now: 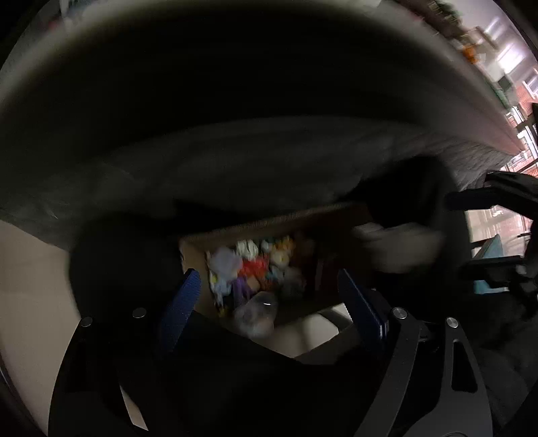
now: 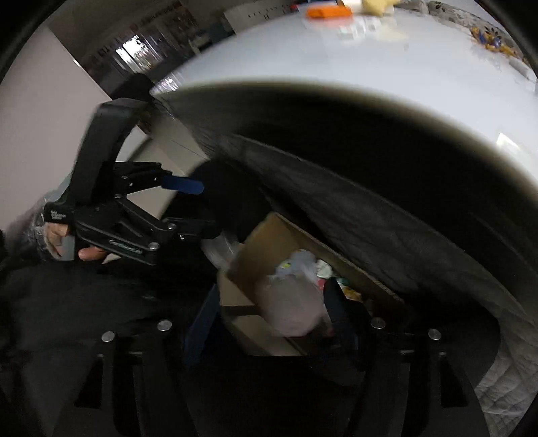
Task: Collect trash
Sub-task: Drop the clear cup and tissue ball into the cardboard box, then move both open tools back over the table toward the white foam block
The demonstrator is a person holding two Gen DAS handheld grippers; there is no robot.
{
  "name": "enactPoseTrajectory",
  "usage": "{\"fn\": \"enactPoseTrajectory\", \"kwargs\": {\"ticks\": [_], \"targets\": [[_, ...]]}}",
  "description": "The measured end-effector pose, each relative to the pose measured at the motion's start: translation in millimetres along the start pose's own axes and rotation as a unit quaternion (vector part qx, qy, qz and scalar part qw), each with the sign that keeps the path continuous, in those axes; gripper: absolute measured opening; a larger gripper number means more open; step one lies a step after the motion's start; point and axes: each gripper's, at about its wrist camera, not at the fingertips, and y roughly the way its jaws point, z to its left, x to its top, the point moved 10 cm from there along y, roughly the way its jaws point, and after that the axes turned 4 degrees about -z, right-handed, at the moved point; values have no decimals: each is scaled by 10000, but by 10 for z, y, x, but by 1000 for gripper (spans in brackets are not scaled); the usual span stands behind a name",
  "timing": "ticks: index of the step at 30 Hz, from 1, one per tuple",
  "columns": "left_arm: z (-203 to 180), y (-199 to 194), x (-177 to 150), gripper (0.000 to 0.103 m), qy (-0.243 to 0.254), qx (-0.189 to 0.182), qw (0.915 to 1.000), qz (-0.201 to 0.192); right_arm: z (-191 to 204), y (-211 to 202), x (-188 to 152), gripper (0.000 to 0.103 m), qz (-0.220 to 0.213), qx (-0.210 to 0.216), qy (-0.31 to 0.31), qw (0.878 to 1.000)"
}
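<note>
A cardboard box (image 1: 336,218) full of colourful crumpled trash (image 1: 255,265) sits on the floor under a round white table. My left gripper (image 1: 269,292) is open above the box, with a clear plastic bottle (image 1: 257,314) loose between its blue fingers, blurred. My right gripper (image 2: 272,302) holds a pale crumpled plastic bag (image 2: 292,309) over the box (image 2: 269,235), its right finger pressed against the bag. The left gripper also shows in the right wrist view (image 2: 188,201), open, at the left.
The white tabletop's edge (image 2: 370,87) curves overhead, with an orange item (image 2: 329,11) and other things on it. A quilted cloth (image 2: 504,386) hangs at the right. Dark clothing fills the lower part of both views. Pale floor (image 1: 27,269) lies to the left.
</note>
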Motion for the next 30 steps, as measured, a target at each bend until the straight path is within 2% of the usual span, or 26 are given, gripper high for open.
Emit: {"fn": "enactPoseTrajectory", "kwargs": {"ticks": [2,4,7,9,12,13,14,15,18,20,22,26,27,28,30], "targets": [[119,90,15,82,-153,143,9997,81,30,-138,84,63,-156,137,14,9998],[148,72,49,82,-196,41,9998,55,67,-424,243,63,-496,260,-56,9984],[107,-111,176,82,37,-69,9997,-216,-32,-991,654,63,-1279,217,-34,9915],[18,-272,295,82,219,-166,9984,-502,-310,-1352,989,64,-1756,-175,12,9843],[-167,-522,456,84,425,-457,9935,-951,-1124,-1677,1590,78,-2177,-1361,220,9662],[-228,-602,525,87,458,-560,9915,-1083,-1313,-1706,1693,78,-2182,-1616,310,9619],[-276,-653,560,87,473,-612,9902,-1160,-1684,-1729,1857,78,-2126,-2048,528,9540],[-316,-730,621,87,493,-683,9883,-1273,-1994,-1716,1983,78,-2039,-2305,795,9481],[-382,-876,699,87,501,-766,9846,-1489,-2660,-1592,2245,73,-2019,-2531,1666,9314],[-388,-950,738,87,508,-798,9823,-1615,-2926,-1495,2369,71,-1951,-2739,1843,9236],[-396,-1055,798,87,480,-802,9807,-1717,-3012,-1383,2490,71,-1838,-2802,1758,9257],[-367,-1258,896,87,432,-844,9762,-1953,-3092,-1062,2535,72,-1227,-2699,1057,9492],[-351,-1275,913,87,432,-842,9754,-1993,-3136,-1033,2541,76,-1107,-2658,880,9536],[-338,-1286,927,87,428,-826,9748,-2026,-3150,-1015,2545,77,-1021,-2641,673,9567],[-324,-1334,977,87,422,-835,9730,-2111,-3224,-984,2527,76,-859,-2528,691,9612]]}}
